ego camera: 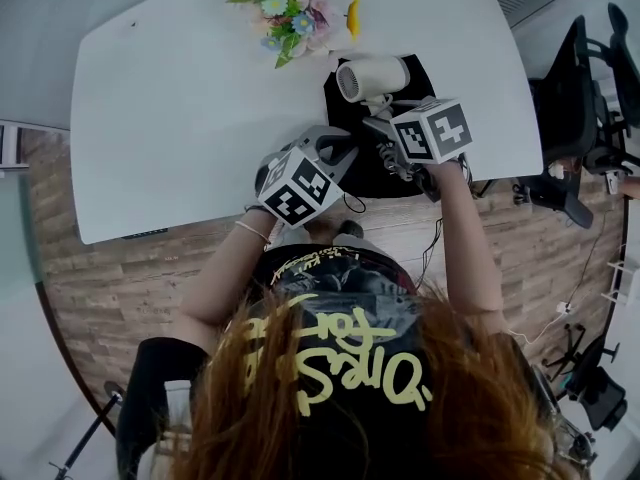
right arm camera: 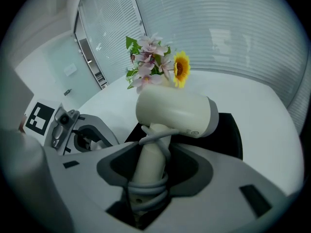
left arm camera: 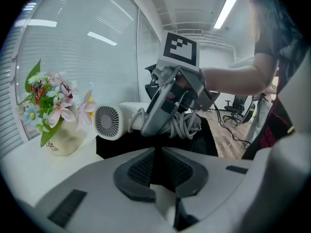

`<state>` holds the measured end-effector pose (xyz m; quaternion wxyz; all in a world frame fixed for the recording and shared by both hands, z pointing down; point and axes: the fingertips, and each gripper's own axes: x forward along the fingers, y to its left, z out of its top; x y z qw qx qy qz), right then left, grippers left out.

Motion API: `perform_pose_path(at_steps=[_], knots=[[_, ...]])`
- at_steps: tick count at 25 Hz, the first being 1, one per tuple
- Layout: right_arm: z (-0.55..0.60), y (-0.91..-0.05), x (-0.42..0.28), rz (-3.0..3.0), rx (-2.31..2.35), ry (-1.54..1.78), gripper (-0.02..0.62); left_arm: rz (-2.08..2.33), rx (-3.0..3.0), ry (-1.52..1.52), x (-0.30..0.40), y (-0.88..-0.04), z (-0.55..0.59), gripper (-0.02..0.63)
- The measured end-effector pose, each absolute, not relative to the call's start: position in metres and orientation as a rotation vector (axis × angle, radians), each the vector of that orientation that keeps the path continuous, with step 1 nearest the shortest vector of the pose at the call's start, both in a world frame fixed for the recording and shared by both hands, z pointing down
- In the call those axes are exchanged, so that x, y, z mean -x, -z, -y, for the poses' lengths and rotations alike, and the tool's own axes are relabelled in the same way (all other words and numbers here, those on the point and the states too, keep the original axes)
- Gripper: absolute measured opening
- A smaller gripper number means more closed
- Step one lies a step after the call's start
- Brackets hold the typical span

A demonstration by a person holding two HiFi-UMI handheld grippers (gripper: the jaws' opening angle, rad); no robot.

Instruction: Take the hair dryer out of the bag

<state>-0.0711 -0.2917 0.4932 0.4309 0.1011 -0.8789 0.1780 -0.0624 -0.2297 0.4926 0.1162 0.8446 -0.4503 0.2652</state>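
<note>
A cream-white hair dryer (ego camera: 372,76) with its grey cord wound round the handle hangs just above a black bag (ego camera: 385,173) at the table's near edge. My right gripper (ego camera: 388,120) is shut on the handle (right arm camera: 148,164), the dryer's barrel (right arm camera: 175,111) lying crosswise above the jaws. The bag (right arm camera: 229,130) lies flat below it. My left gripper (ego camera: 340,154) is at the bag's left edge, its jaws (left arm camera: 156,152) nearly together with black fabric (left arm camera: 121,147) pinched between the pads. From the left gripper view I see the dryer's grille (left arm camera: 107,122) and the right gripper (left arm camera: 167,111).
A vase of artificial flowers (ego camera: 298,10) stands at the table's far side, just left of the bag. The white table (ego camera: 180,108) stretches away to the left. Black office chairs (ego camera: 585,98) and loose cables stand on the wooden floor to the right.
</note>
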Motion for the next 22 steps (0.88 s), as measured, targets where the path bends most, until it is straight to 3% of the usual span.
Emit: perform_pose_path(at_steps=[22], knots=[[0.290,-0.516,0.078,2.122,-0.327,-0.402,0.200,1.235,-2.481,-0.734,0.067,-0.494,0.228,0.054]])
